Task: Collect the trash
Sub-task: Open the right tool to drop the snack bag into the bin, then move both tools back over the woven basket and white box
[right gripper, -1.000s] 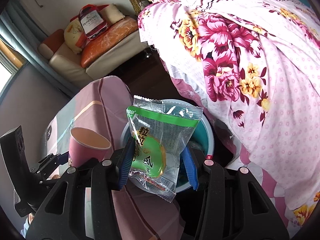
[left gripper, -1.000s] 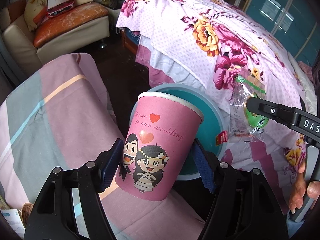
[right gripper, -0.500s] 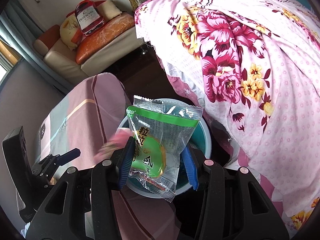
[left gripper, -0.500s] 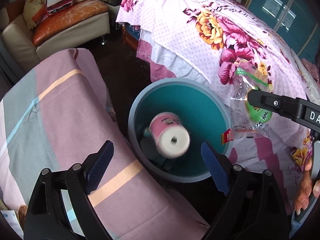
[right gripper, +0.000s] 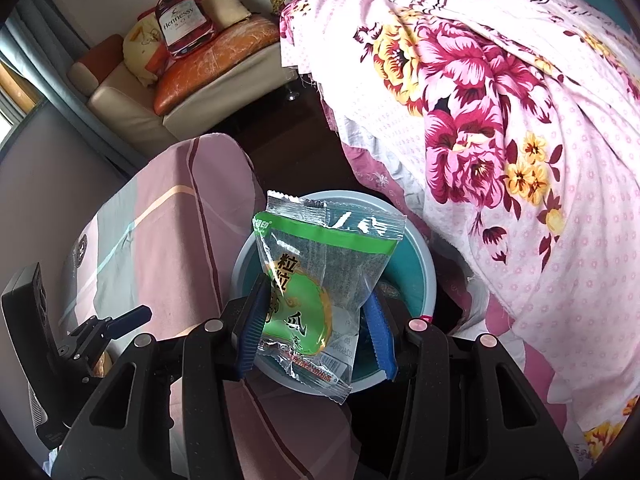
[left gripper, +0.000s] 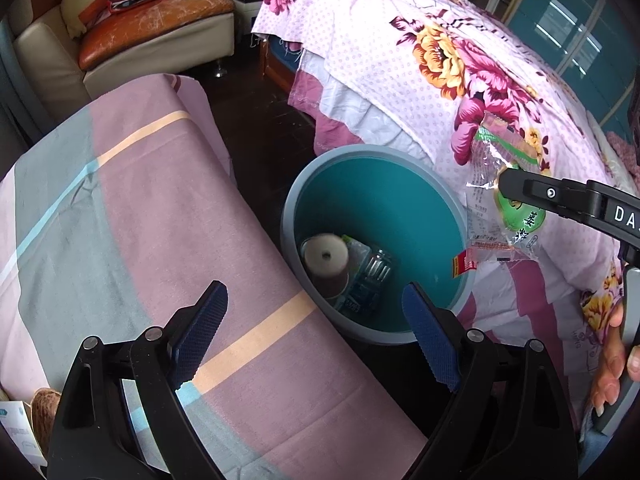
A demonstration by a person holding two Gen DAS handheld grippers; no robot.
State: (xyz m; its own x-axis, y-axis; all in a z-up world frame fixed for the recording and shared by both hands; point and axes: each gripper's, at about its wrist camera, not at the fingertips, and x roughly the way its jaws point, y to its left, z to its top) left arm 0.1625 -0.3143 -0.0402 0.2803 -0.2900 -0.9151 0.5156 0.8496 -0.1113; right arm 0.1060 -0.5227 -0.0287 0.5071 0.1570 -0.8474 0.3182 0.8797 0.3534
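bin (left gripper: 288,216): cup (left gripper: 326,258) half-shadowed; wrapper (right gripper: 320,280) hides bin floor

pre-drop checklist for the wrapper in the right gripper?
1. Right gripper grips wrapper: ok, fingers pinch it on both sides.
2. Wrapper over the bin opening: cannot tell; the right view shows the bin behind it, the left view shows it at the rim's bed-side edge.
3. Left gripper empty: ok, jaws just opened, nothing between the fingers.
4. Cup inside bin: ok, lying at the bottom by a bottle.
5. Room left in bin: ok, mostly empty.
6. Left gripper clear of the drop path: cannot tell; one finger overlaps the rim.
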